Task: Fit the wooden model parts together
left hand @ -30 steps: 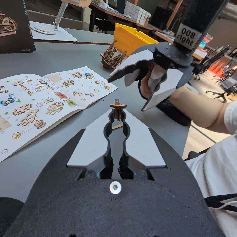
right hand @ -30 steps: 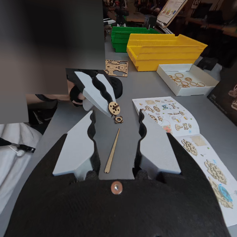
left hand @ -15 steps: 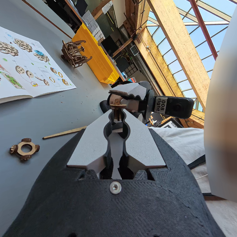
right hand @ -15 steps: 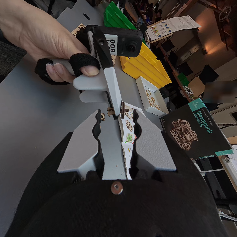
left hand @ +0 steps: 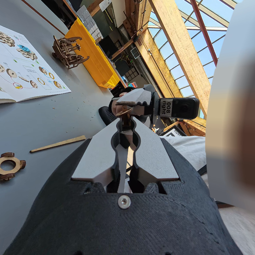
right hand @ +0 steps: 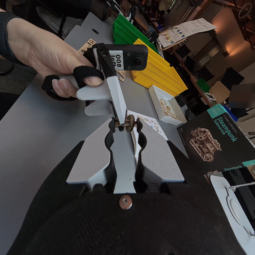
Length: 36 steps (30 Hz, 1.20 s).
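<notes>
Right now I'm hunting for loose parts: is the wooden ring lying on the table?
Yes, the wooden ring lies flat on the grey table, near the stick.

The left gripper (left hand: pixel 126 121) is clamped on a small wooden spindle (left hand: pixel 124 115) — a disc on a short shaft — lifted above the grey table (left hand: pixel 41 121). The right gripper (left hand: pixel 129 107) faces it, fingers on either side of the disc's end. On the table lie a thin wooden stick (left hand: pixel 58 143), a wooden ring (left hand: pixel 10 166), an open booklet (left hand: pixel 27 71), and a half-built wooden model (left hand: pixel 67 55) beside a yellow bin (left hand: pixel 95 58).
</notes>
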### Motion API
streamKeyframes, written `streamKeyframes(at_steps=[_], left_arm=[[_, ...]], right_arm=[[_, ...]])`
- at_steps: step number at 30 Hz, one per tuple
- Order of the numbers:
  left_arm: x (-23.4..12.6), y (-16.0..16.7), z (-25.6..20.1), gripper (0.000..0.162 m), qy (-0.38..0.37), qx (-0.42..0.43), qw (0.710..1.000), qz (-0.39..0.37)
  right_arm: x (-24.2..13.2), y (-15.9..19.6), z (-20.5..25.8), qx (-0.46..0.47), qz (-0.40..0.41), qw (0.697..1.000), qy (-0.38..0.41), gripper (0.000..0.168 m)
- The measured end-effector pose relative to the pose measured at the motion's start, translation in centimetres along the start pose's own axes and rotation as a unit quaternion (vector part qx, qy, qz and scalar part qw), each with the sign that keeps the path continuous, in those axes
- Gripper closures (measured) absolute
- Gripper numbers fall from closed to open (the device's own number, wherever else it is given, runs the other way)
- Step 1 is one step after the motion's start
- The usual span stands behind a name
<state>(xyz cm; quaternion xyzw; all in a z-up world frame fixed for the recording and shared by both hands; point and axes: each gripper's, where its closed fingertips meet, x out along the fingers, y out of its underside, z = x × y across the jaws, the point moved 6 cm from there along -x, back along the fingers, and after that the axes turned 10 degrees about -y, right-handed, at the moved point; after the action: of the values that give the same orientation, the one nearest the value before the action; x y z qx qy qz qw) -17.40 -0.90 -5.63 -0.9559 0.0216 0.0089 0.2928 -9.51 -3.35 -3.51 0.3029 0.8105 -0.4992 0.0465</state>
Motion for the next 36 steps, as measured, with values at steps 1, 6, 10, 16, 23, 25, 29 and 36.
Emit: streamKeyframes(at_steps=[1, 6, 10, 16, 23, 25, 29, 36], left_arm=[[-0.1, 0.0, 0.0, 0.153, 0.000, 0.001, 1.000, 0.000], [-1.2, -0.6, 0.6, 0.144, -0.022, 0.004, 1.000, -0.019], [-2.2, -1.2, 0.5, 0.142, -0.034, 0.056, 0.997, -0.043], [-1.8, -2.6, 0.2, 0.133, 0.009, 0.043, 0.999, -0.025], [0.1, -2.0, 0.2, 0.138, 0.038, 0.011, 0.999, 0.029], [0.2, -1.9, 0.3, 0.139, 0.042, 0.006, 0.998, 0.036], [0.4, -1.5, 0.4, 0.143, 0.036, 0.010, 0.998, 0.050], [0.5, -1.4, 0.7, 0.143, 0.019, 0.021, 0.998, 0.053]], right_arm=[[0.0, 0.0, -0.1, 0.005, -0.002, 1.000, -0.001, 0.139], [0.0, 0.1, -0.1, -0.014, 0.011, 1.000, 0.012, 0.138], [0.2, 0.0, 0.2, -0.007, 0.007, 1.000, -0.002, 0.138], [0.3, -0.3, 0.5, -0.007, -0.003, 1.000, -0.019, 0.139], [0.2, -0.2, 0.7, -0.027, 0.005, 1.000, -0.012, 0.139], [0.2, -0.1, 0.6, -0.025, 0.004, 1.000, -0.011, 0.139], [0.1, 0.0, 0.3, -0.015, 0.004, 1.000, -0.007, 0.139], [0.3, 0.3, 0.4, -0.025, 0.024, 0.999, -0.003, 0.138]])
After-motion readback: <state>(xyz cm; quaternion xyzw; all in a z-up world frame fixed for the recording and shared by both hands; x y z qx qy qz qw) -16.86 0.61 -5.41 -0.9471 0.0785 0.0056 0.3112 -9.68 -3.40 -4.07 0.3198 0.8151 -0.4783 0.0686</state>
